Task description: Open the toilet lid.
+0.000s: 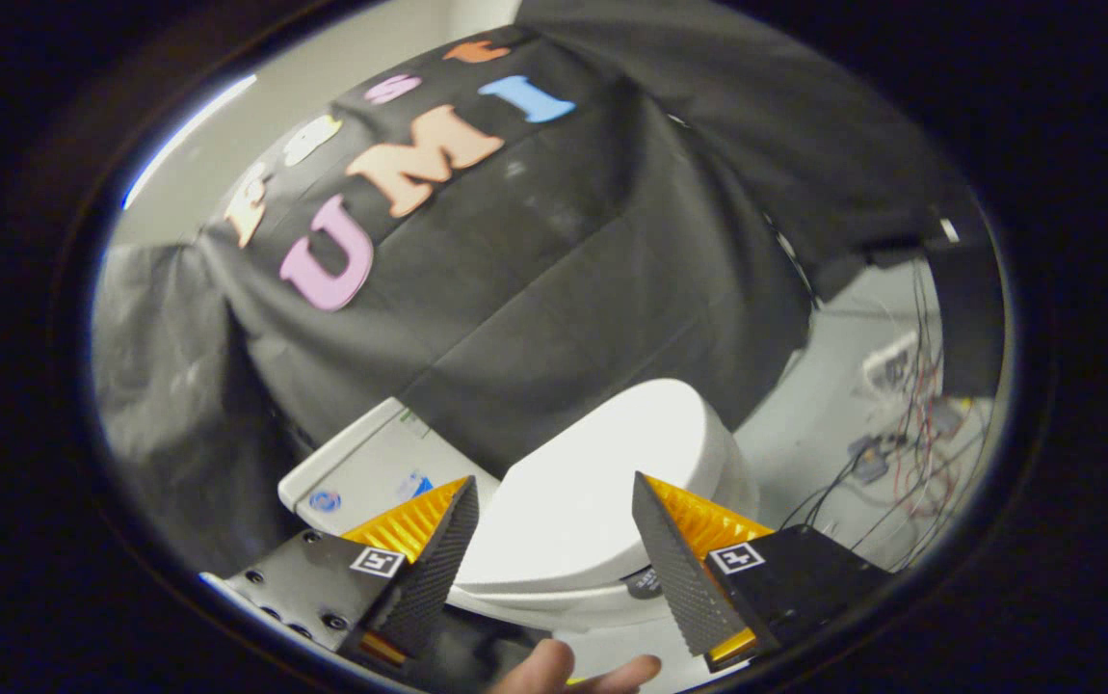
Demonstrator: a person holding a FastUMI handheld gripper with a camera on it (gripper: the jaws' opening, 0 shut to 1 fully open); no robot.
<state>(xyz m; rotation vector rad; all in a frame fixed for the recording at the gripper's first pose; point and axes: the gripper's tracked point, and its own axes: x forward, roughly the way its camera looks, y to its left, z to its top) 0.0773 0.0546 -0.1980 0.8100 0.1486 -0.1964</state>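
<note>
A white toilet stands just beyond my fingers, its lid [602,482] lying flat and closed over the bowl. The white tank [371,467] sits behind it against the black cloth wall. My gripper [554,496] hovers above the lid with its two orange-and-black fingers spread wide apart, nothing between them but the lid's surface below. The left finger [429,554] overlaps the tank side of the lid, the right finger [684,569] the bowl's front side. The whole view is tilted.
A person's fingertips [573,675] show below, between the fingers. Loose cables and small electronics [901,443] lie on the pale floor beyond the toilet. Black cloth [554,270] hangs close behind the tank.
</note>
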